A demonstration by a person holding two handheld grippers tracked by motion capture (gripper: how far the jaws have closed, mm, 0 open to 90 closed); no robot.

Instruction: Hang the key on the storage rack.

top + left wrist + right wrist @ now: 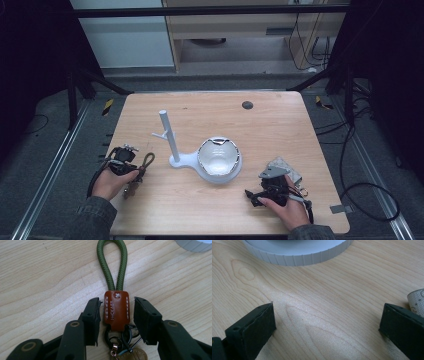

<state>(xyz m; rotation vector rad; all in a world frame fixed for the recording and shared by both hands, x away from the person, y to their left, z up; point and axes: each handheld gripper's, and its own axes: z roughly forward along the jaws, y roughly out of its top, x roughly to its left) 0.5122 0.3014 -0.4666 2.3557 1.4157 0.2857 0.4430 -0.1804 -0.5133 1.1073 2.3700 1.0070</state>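
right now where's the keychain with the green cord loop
The keychain lies on the table's near-left part, its brown leather tab between the left gripper's jaws, left of the white stand.

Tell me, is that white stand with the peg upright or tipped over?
Upright: the white stand rises straight from its base on the table, its short side peg pointing out sideways.

Dark floor (45, 150) — pale cabinet (235, 30) behind
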